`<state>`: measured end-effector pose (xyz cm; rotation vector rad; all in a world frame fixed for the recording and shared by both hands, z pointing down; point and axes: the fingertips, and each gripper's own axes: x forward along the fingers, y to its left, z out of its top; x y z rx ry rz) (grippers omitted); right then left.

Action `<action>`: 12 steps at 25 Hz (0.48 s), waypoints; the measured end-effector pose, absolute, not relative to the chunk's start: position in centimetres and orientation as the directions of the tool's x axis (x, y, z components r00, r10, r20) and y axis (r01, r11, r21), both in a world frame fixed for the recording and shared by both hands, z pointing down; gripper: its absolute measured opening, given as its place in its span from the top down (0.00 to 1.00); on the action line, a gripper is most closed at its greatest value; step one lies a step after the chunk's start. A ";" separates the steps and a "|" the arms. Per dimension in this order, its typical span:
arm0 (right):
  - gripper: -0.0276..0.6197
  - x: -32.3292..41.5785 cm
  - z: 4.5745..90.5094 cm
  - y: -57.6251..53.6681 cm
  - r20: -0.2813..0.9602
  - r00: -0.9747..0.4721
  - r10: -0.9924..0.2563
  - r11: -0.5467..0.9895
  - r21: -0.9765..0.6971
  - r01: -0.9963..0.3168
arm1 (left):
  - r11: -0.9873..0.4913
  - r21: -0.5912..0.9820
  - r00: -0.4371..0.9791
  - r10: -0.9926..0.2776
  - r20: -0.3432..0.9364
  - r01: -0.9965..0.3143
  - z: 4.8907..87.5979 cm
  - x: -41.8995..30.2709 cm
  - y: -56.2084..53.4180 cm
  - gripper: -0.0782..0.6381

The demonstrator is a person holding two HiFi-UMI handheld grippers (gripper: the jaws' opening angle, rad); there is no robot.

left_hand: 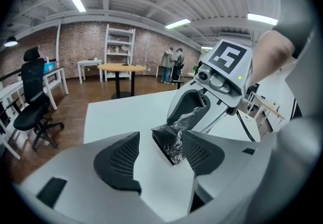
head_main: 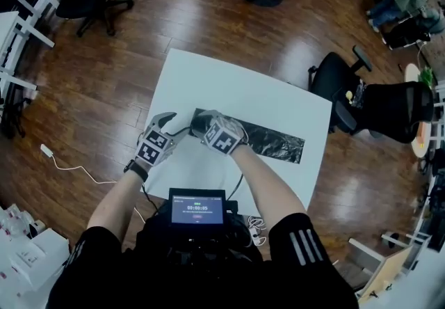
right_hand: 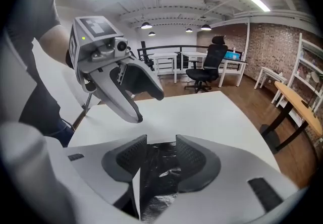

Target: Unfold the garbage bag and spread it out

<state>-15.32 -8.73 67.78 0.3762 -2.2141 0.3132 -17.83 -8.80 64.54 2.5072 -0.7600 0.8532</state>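
Lying folded on a white surface (head_main: 208, 78), a black garbage bag (head_main: 274, 139) in an open office.
The surface stands on a wooden floor (head_main: 104, 92), with black chairs (head_main: 341, 85) and a brick wall (left_hand: 75, 41) around. A chest screen (head_main: 197, 207) shows a timer, its digits too small to read. The bag runs as a strip from the surface's middle toward its right edge. Its end lies between the right gripper's (right_hand: 161, 142) parted jaws, and the left gripper (left_hand: 160, 140), also unclenched, sits just beside it.

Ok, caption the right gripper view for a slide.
Right tongs straddle the folded black garbage bag on a white table, left tongs alongside.
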 end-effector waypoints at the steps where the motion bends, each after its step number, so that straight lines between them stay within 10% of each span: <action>1: 0.65 -15.5 68.5 -8.5 0.796 -0.589 -0.141 0.926 -0.103 -0.362 | -0.779 0.176 0.665 -0.366 0.651 -0.601 64.7 -17.9 -8.8 0.52; 12: 0.72 -14.7 74.9 -5.7 0.892 -0.450 -0.033 0.955 -0.104 -0.276 | -0.780 0.185 0.659 -0.346 0.668 -0.597 66.1 -17.6 -7.7 0.52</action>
